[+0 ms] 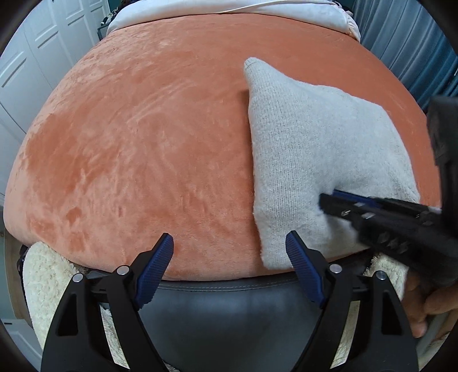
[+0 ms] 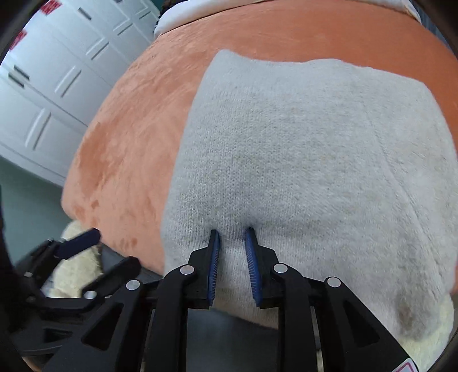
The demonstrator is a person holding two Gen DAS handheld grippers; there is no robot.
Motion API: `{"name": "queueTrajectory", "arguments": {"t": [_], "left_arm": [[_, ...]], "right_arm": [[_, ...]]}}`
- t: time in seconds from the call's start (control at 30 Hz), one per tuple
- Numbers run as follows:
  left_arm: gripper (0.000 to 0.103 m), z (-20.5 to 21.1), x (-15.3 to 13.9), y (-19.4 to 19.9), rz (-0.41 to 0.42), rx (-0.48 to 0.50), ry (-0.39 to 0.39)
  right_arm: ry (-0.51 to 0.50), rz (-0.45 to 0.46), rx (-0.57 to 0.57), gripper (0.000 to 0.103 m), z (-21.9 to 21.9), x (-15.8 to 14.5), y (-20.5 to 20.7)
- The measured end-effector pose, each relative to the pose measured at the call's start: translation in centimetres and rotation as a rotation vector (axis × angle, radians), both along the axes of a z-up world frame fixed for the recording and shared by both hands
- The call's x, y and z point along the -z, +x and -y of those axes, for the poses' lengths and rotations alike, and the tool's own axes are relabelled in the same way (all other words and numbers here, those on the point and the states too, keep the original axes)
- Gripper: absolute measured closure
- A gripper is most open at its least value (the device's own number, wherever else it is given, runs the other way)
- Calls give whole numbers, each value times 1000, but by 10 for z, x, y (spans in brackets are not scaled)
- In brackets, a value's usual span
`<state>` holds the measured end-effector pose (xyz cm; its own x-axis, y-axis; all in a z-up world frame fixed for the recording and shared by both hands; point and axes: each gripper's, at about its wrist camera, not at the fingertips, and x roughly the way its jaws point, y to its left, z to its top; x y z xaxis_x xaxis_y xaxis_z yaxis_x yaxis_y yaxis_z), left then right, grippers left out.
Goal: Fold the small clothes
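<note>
At the far left, white cupboard doors stand beyond the bed. Nearer, the orange plush blanket lies bare across the bed's left half, with only brush marks in its pile, which leaves room there for a fold to land.

The left tool hangs at the near edge of the blanket with its jaws spread wide and nothing between them. Its right pad sits just at the lower left corner of the grey knitted garment, seemingly without pinching it. Judging by that, this hand is free to take a new hold.

The garment lies on the right half of the blanket, its near end reaching the bed's edge. It looks like a thick, fuzzy knit, pale grey, already doubled into a rough oblong. One narrow ribbed end points away toward the white pillow. In the right wrist view its surface is fairly smooth, with a soft lengthwise ridge where a layer lies beneath.

The right tool has its jaws drawn narrow, pinching a small pleat of the knit at the near edge. That probably serves to steady or lift this end for the next fold.
</note>
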<state>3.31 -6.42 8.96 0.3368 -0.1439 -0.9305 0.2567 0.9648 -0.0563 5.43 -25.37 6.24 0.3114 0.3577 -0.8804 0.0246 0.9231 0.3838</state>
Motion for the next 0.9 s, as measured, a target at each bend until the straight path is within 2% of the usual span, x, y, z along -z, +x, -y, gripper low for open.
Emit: {"name": "queueTrajectory", "arguments": {"t": [0.07,0.1,0.13,0.2,0.23,0.3,0.37,0.47,0.57,0.63,0.77,0.87,0.9], "left_arm": [[24,3,0,1,-10,9,-14],[24,7,-1,-1,-10,19,-22],[24,11,-1,0,-8,34,-24],[24,24,-3,-2,1,72,-30],[23,32,-4,-2,5,91,-31],[23,46,-4,-4,6,125,-35],[23,62,-3,-7,10,161,-29],[23,78,-6,-14,37,202,1],[21,86,-8,-18,47,221,23],[20,86,-7,-17,48,219,29],[20,88,-3,-14,34,211,38],[20,90,-1,-14,31,215,49],[20,91,0,-15,29,215,55]], "right_arm": [[-12,36,78,88,25,-23,-10],[-43,63,116,84,35,-31,-15],[-94,91,172,76,52,-39,-25],[-161,96,264,65,82,-43,-42],[-165,81,297,66,97,-40,-49],[-98,43,338,67,116,-26,-60],[-51,43,335,67,117,-19,-64],[-157,94,308,66,109,-27,-65],[-179,165,333,65,110,-40,-70],[-194,148,341,64,117,-38,-69],[-173,72,358,63,121,-15,-67],[-131,61,374,61,122,-2,-72],[-117,60,378,69,122,1,-71]]}}
